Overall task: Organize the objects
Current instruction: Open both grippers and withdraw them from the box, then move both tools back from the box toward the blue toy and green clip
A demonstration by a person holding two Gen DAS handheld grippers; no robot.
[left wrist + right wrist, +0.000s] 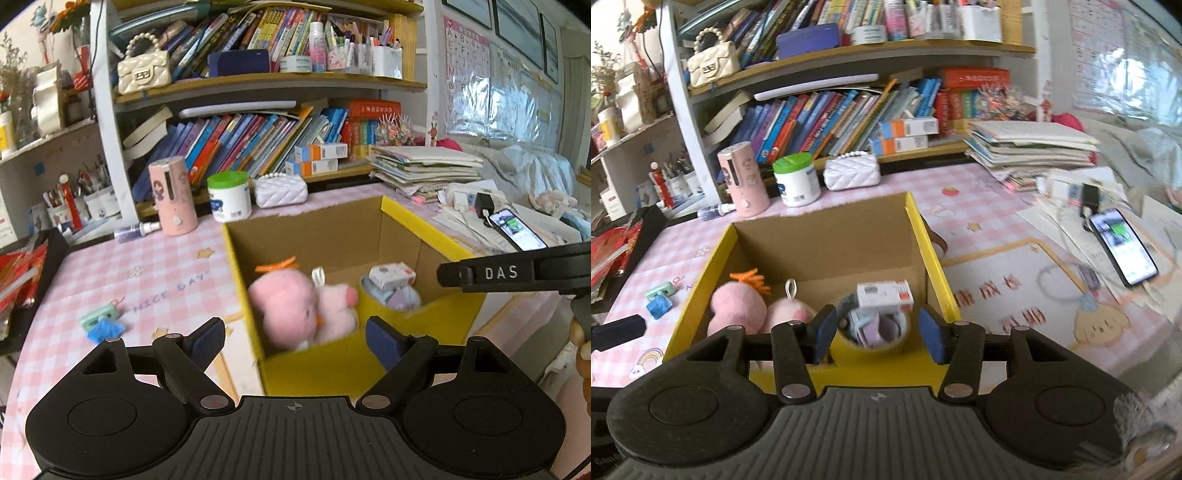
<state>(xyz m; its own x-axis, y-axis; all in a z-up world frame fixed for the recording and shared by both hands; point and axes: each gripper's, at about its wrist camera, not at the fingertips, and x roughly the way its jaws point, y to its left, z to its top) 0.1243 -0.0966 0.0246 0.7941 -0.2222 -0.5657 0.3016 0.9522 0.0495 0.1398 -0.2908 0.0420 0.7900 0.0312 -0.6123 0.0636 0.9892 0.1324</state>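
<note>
Both pairs of jaws stand apart with nothing between their pads: the left gripper [295, 343] is spread wide, the right gripper [877, 338] less so.

Past the left gripper's fingers, low in the centre of its view, the pink plush toy [301, 308] lies in the near corner of the yellow box [417, 221], blurred and clear of both pads. Beside it, right of centre, sits a yellow tub [388, 299] filled with small items, a small white carton [391, 275] on top. In the right wrist view that tub [871, 332] shows between the blue pads but lies below and beyond them, inside the box [923, 236], untouched.

Judging from this, the placing step looks finished: both toy and tub appear to be in the box and let go.

Outside the box, at the left of the frame on the pink checked table [155, 266], a small green and blue item [101, 319] lies loose. It seems the likeliest next pick; that would call for swinging the left gripper over to it and narrowing the jaws around something small and low.
</note>
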